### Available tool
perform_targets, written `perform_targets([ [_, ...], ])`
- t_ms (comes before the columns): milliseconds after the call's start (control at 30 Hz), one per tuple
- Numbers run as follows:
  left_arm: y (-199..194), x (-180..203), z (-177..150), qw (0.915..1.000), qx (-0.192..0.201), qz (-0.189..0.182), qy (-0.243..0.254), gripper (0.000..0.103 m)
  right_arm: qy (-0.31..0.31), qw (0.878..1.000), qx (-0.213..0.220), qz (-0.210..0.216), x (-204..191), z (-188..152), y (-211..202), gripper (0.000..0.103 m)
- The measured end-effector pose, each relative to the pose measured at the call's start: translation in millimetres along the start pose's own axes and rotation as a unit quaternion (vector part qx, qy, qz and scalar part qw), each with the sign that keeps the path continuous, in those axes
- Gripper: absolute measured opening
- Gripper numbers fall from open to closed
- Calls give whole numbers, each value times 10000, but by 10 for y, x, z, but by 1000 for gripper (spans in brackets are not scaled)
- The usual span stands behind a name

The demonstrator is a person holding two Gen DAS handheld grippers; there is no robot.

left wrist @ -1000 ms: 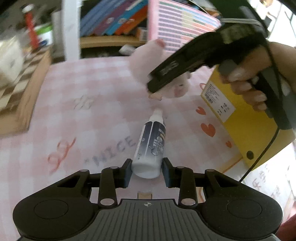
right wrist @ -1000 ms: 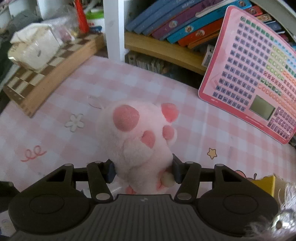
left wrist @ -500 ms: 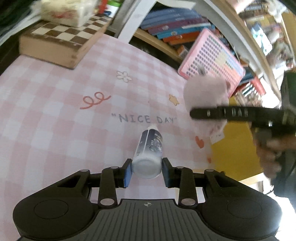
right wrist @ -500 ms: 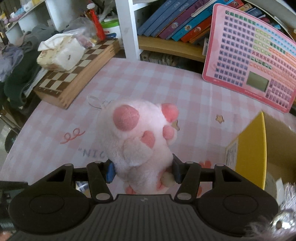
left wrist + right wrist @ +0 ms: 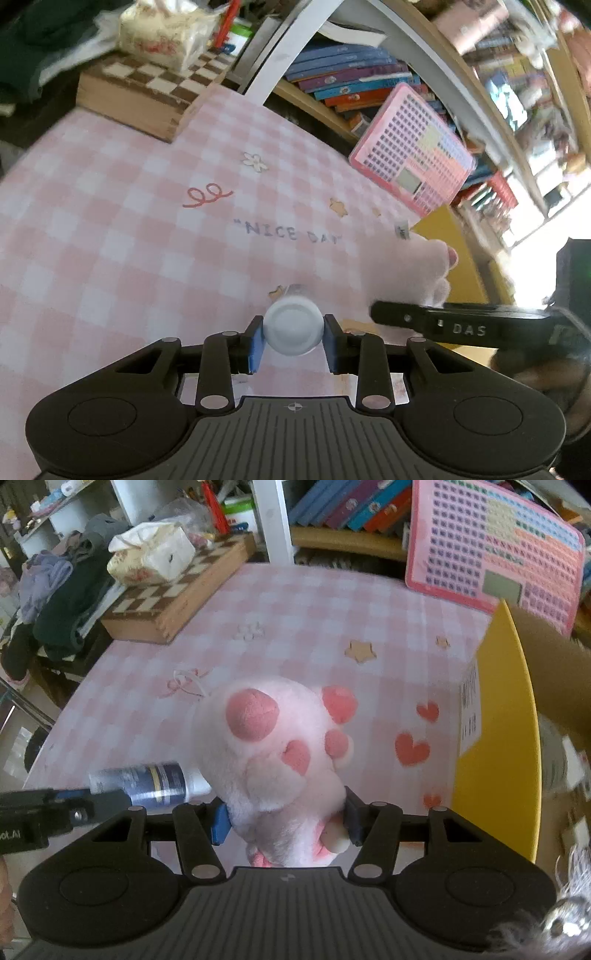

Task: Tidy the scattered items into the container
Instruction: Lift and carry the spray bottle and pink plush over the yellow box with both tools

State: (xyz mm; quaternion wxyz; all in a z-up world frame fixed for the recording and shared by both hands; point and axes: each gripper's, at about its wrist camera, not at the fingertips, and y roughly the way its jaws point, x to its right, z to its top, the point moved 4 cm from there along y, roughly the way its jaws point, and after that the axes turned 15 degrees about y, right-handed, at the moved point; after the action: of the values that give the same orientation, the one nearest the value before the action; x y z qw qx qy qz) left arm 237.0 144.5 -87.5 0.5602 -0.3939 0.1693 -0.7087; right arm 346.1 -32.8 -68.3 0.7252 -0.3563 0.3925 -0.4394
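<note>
My left gripper (image 5: pixel 293 345) is shut on a white and dark blue bottle (image 5: pixel 292 328) and holds it above the pink checked tablecloth, its base toward the camera. The bottle also shows in the right wrist view (image 5: pixel 151 781), at the left. My right gripper (image 5: pixel 286 821) is shut on a pink plush paw (image 5: pixel 273 753) and holds it in the air. The plush (image 5: pixel 410 273) appears to the right of the bottle in the left wrist view. The yellow box (image 5: pixel 498 738) stands open at the right, close to the plush.
A wooden chessboard box (image 5: pixel 177 590) with a tissue pack (image 5: pixel 151 552) on it lies at the table's far left. A pink learning tablet (image 5: pixel 495 550) leans against the bookshelf (image 5: pixel 354 85) at the back. Clothes (image 5: pixel 62 602) hang off the left edge.
Both grippers have risen with their loads. The plush has moved right, next to the yellow box. The bottle has lifted off the cloth and now points away from the left camera.
</note>
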Motion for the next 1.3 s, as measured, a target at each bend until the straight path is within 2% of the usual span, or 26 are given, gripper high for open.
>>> perform_targets([
  [67,13,105,-55,9976,-109,338,596,31,-2,10000,-31,-71,-2,-117,11,55],
  [167,77,264,-206,9839,-413,741,1571,31,41,9999,-127,-95,6,-276,21,55],
  [200,96,277,-265,9806,-500,797,1720,31,66,9998,-160,-90,12,-322,23,55],
  [267,158,279,-361,9763,-657,867,1871,31,101,9997,-193,-103,29,-388,23,55],
  [333,208,261,-416,9756,-749,900,1855,31,141,9996,-204,-98,47,-433,19,55],
  [433,234,283,-453,9725,-757,1003,1962,32,180,9996,-215,-84,64,-479,5,55],
  [467,243,294,-458,9703,-756,1079,2030,35,182,9996,-222,-76,67,-491,3,56],
  [600,325,347,-420,9612,-785,1299,2304,36,190,9995,-248,-53,70,-503,7,56],
  [833,459,408,-320,9517,-854,1353,2618,31,196,9994,-292,-31,80,-490,26,56],
  [900,443,378,-317,9547,-838,1281,2553,31,213,9993,-306,-6,79,-489,32,56],
  [933,426,354,-308,9594,-824,1212,2410,30,222,9993,-306,5,76,-493,30,56],
  [1033,310,256,-262,9823,-663,796,1563,30,230,9994,-265,42,68,-500,-12,56],
  [1100,201,224,-251,9908,-532,572,1106,30,250,9994,-225,67,64,-509,-55,56],
  [1200,59,226,-265,9963,-391,330,697,30,302,9994,-161,92,75,-531,-138,56],
  [1300,-95,266,-306,9980,-279,189,535,30,321,9994,-93,109,75,-589,-245,56],
])
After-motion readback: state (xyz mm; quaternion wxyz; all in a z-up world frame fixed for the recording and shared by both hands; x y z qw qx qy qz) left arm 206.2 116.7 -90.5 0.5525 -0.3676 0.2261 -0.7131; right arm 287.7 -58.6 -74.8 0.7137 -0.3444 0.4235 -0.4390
